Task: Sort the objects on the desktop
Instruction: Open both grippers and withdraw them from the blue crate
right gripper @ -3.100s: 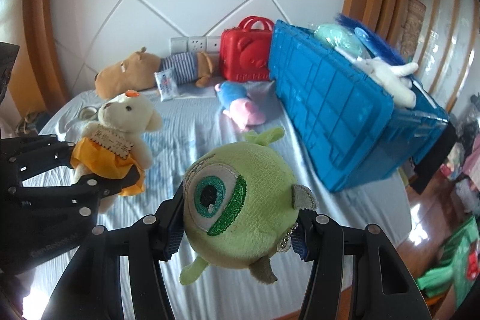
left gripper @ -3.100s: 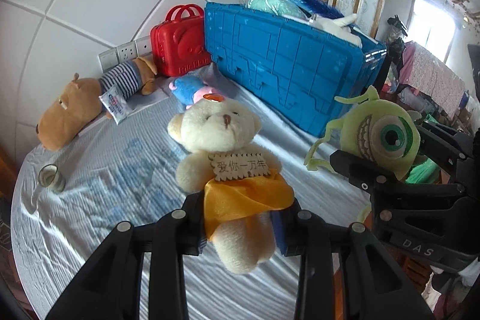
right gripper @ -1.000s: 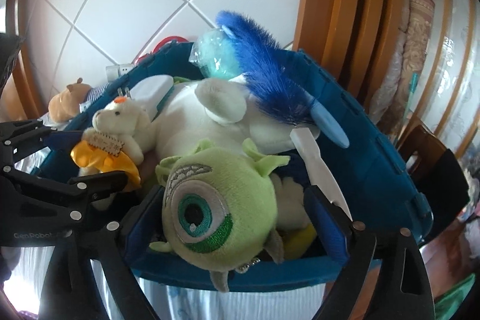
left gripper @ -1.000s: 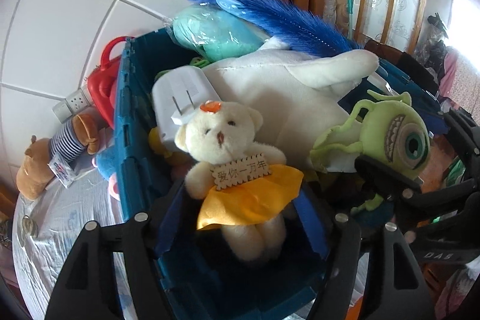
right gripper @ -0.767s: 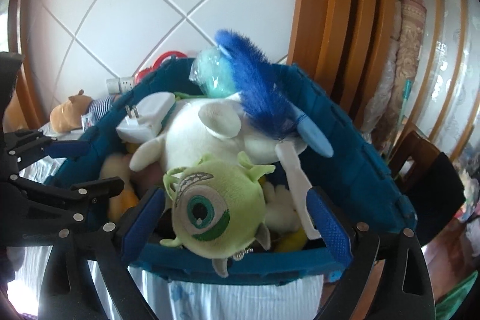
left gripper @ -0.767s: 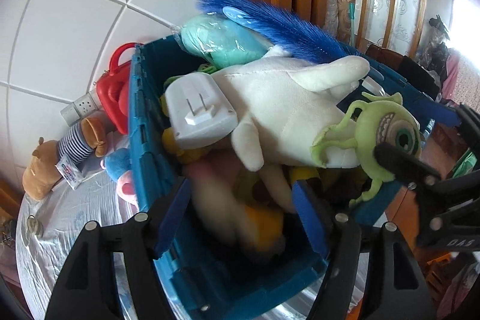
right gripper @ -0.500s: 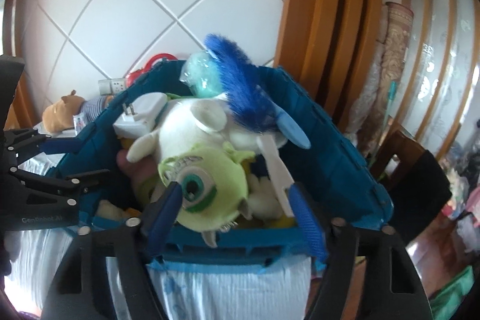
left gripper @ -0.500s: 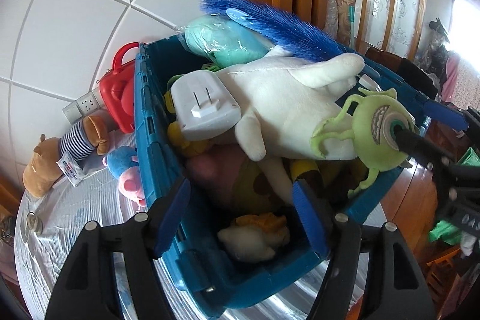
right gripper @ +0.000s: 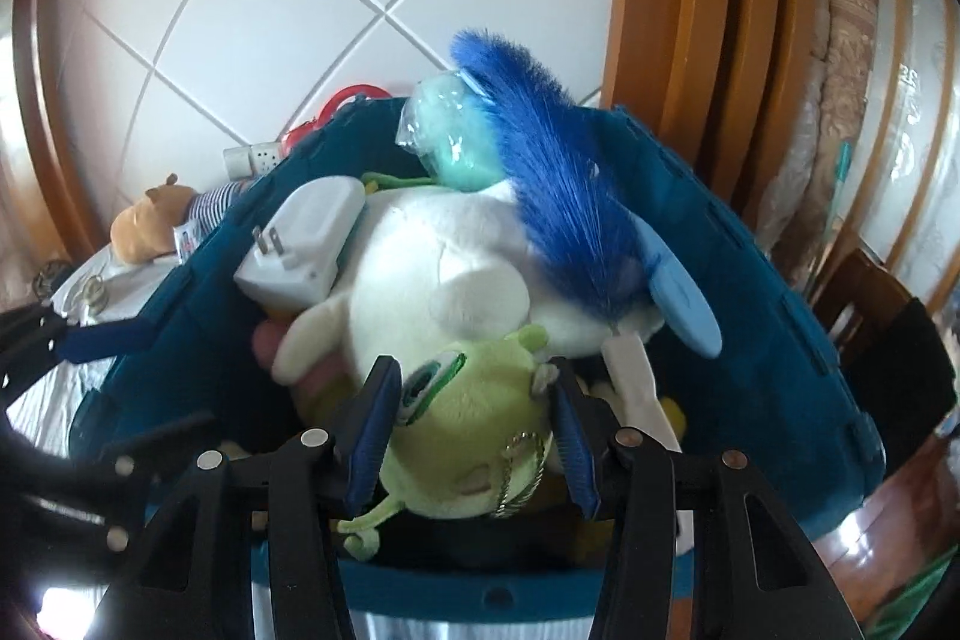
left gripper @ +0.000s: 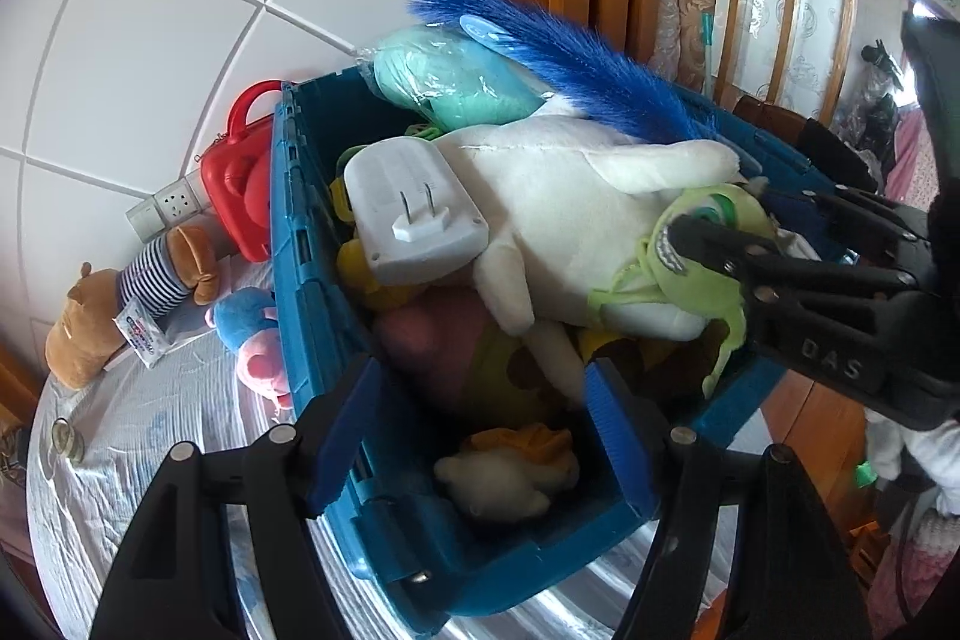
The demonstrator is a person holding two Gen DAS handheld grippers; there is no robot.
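My left gripper (left gripper: 480, 379) hangs open over the near end of the blue bin (left gripper: 288, 232), with nothing between its blue pads. Below it, the cream teddy with the orange dress (left gripper: 504, 472) lies inside the bin. My right gripper (right gripper: 474, 376) is over the bin too. Its jaws are closing on the green one-eyed plush (right gripper: 468, 436), and both pads touch its sides. The left wrist view shows that plush (left gripper: 702, 292) against the big white plush (left gripper: 570, 220), with the right gripper (left gripper: 720, 244) coming in from the right.
The bin is piled with a white plug-shaped charger (left gripper: 414, 214), a teal bagged toy (left gripper: 456, 82) and a blue feather duster (left gripper: 570, 52). On the cloth left of it are a red case (left gripper: 240, 184), a brown striped plush (left gripper: 90, 328) and a blue-pink plush (left gripper: 252, 334).
Both toys were carried from the table to above the bin. The teddy dropped from my left gripper into the bin. My right gripper opened wide, then narrowed again around the green plush.
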